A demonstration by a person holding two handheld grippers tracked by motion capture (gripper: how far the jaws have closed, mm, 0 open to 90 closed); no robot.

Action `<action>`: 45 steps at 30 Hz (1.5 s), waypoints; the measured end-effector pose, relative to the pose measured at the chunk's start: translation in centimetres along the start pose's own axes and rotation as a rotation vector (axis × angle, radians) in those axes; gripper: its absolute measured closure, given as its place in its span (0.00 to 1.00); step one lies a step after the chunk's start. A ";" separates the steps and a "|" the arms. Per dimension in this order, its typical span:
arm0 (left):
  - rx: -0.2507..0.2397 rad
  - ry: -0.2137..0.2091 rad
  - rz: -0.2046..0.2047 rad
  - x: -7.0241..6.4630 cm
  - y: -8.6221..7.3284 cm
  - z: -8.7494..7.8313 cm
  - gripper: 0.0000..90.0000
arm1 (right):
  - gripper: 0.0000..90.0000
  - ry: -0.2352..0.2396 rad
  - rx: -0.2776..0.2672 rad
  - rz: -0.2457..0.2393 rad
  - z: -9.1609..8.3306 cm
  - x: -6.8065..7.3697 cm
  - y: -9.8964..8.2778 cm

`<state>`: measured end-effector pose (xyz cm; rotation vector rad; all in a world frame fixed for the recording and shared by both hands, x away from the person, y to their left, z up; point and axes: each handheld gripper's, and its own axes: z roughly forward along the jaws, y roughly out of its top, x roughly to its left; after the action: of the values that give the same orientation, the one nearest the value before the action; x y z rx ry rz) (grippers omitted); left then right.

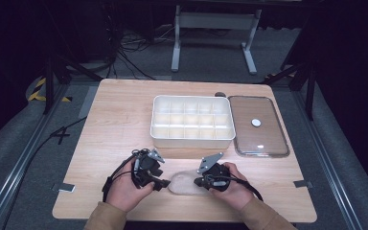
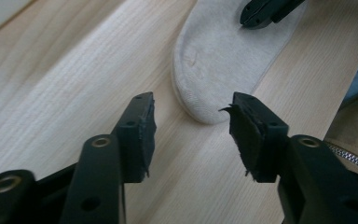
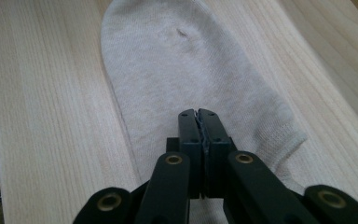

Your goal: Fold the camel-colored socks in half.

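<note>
Beige knit sock (image 3: 186, 70), soft ribbed fabric, rounded toe, lies flat on pale wood-grain desk (image 1: 120, 120) near the 6 o'clock edge. Right gripper (image 3: 198, 114) jaws pressed together over the sock. Left gripper (image 2: 191, 116) jaws spread at the toe. White gridded plastic organizer (image 1: 192, 122) at 12 o'clock, clear flat lid (image 1: 258, 127) beside it.

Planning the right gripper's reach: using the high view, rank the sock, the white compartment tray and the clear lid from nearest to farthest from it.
From the right gripper:
1. Sock: right at its tips, front of the table.
2. White compartment tray: beyond it, mid-table.
3. Clear lid: beyond and to the right, beside the tray.
</note>
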<state>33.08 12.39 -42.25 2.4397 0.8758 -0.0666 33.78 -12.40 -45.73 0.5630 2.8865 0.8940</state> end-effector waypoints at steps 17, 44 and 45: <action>0.020 0.001 -0.061 0.2 0.2 3.0 0.70 | 0.99 0.007 -0.013 0.002 0.0 -0.1 -0.2; 0.080 -0.015 -0.043 -0.8 0.9 2.3 0.94 | 0.99 -0.008 -0.023 -0.006 -1.3 0.1 -0.3; 0.080 -0.015 -0.043 -0.8 0.9 2.3 0.94 | 0.99 -0.008 -0.023 -0.006 -1.3 0.1 -0.3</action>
<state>33.35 10.15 -43.63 2.4904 0.9359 -0.1378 33.34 -13.30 -44.88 0.5545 2.8661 0.9204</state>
